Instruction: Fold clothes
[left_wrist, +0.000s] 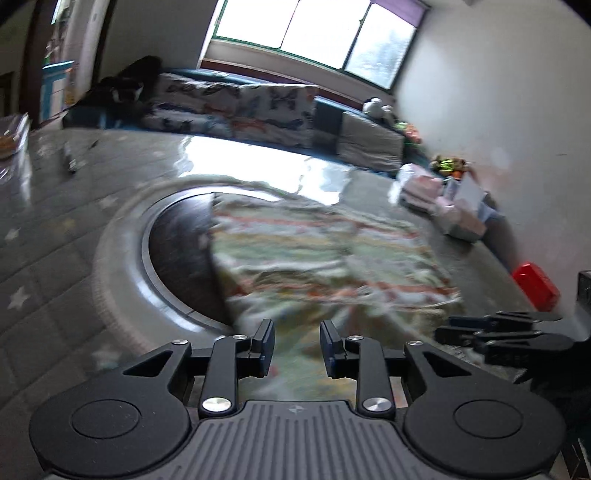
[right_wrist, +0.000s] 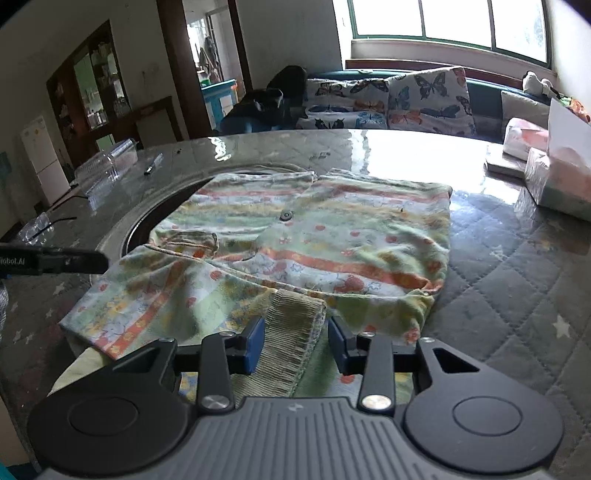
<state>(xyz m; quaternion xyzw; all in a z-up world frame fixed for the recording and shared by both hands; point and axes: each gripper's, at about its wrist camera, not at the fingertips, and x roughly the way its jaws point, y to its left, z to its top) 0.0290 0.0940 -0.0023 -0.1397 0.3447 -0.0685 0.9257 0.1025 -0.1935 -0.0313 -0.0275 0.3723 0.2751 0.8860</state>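
A small striped, flower-printed garment (right_wrist: 303, 240) lies partly folded on the quilted table, over a round dark inset. Its ribbed cuff (right_wrist: 291, 332) lies between the fingers of my right gripper (right_wrist: 295, 343), which is open just above the garment's near edge. My left gripper (left_wrist: 297, 347) is open and empty above the garment's (left_wrist: 314, 251) near edge; this view is blurred. The right gripper (left_wrist: 495, 334) shows at the right of the left wrist view. The left gripper's finger (right_wrist: 55, 260) shows at the left of the right wrist view.
The grey quilted table cover (right_wrist: 517, 280) has a round dark inset (left_wrist: 177, 251). Tissue packs and boxes (right_wrist: 554, 177) stand at the right, a red box (left_wrist: 535, 286) near the edge, a pen (right_wrist: 153, 164) and clear plastic (right_wrist: 107, 162) at the left. A cushioned bench (right_wrist: 391, 99) is behind.
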